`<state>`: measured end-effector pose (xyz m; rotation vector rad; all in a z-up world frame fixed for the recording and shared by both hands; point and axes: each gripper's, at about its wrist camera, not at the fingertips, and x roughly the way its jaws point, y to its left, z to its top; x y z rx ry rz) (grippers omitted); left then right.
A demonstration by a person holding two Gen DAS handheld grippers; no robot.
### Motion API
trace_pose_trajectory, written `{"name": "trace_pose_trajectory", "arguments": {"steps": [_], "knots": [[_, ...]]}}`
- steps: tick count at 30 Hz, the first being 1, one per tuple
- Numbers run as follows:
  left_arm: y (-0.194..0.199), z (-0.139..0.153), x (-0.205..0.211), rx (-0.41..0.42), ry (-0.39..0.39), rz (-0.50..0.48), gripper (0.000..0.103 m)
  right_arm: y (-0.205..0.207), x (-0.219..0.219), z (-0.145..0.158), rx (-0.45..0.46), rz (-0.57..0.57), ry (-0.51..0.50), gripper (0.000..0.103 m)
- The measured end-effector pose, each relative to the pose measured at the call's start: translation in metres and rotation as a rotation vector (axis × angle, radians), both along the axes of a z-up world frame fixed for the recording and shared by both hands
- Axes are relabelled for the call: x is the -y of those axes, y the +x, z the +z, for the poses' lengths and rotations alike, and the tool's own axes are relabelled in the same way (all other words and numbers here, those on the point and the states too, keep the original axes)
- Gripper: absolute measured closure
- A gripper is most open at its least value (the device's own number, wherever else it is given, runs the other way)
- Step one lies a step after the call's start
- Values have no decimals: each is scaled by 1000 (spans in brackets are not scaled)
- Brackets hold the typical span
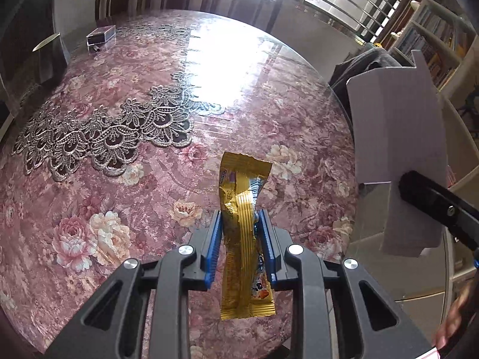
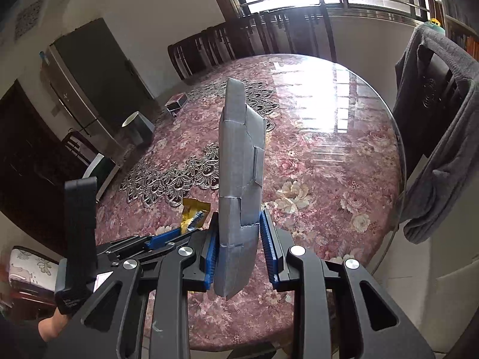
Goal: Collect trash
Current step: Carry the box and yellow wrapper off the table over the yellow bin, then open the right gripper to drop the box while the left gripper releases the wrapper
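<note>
My left gripper (image 1: 239, 218) is shut on a gold snack wrapper (image 1: 244, 239) and holds it upright above the floral table (image 1: 89, 209). The wrapper also shows in the right wrist view (image 2: 193, 211). My right gripper (image 2: 238, 221) is shut on a flattened grey cardboard box (image 2: 239, 161) and holds it on edge above the table near its front. The box also shows in the left wrist view (image 1: 395, 155), to the right of the left gripper, beyond the table's edge.
A small dark box (image 1: 101, 36) lies at the table's far side. A grey bin (image 2: 139, 127) stands left of the table. Dark chairs (image 2: 209, 48) stand behind. A chair with grey clothes (image 2: 443, 137) is at the right. A lace doily (image 1: 104, 137) lies mid-table.
</note>
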<state>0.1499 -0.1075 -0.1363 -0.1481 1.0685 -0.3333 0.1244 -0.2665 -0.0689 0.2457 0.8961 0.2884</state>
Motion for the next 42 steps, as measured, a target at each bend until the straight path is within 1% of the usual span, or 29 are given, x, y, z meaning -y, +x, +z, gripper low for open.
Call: {"name": "trace_pose_trajectory", "arguments": {"steps": [5, 10, 12, 15, 19, 24, 28, 32, 34, 39, 42], "knots": [[-17, 11, 10, 20, -15, -124, 77, -32, 10, -9, -18, -97, 10, 76], [-35, 13, 25, -3, -52, -221, 77, -68, 21, -16, -31, -191, 17, 76], [-47, 16, 34, 13, -42, -255, 77, -84, 27, -20, -44, -209, 6, 76], [-67, 18, 47, 12, -52, -284, 77, -111, 42, -31, -79, -218, -26, 76], [-95, 19, 63, 20, -54, -291, 77, -144, 62, -55, -147, -229, -24, 76], [-127, 13, 81, 9, -48, -256, 77, -178, 83, -83, -220, -218, -23, 76], [-150, 11, 92, 1, -43, -252, 77, -196, 86, -112, -286, -194, -40, 76], [-168, 12, 97, 12, -27, -253, 77, -211, 86, -144, -374, -164, -17, 76], [-175, 11, 97, 13, -21, -245, 77, -218, 85, -155, -404, -154, -1, 75], [-186, 13, 96, 21, -14, -229, 77, -229, 83, -165, -429, -128, -12, 72], [-190, 14, 95, 24, -12, -224, 77, -232, 82, -165, -429, -125, -24, 65]]}}
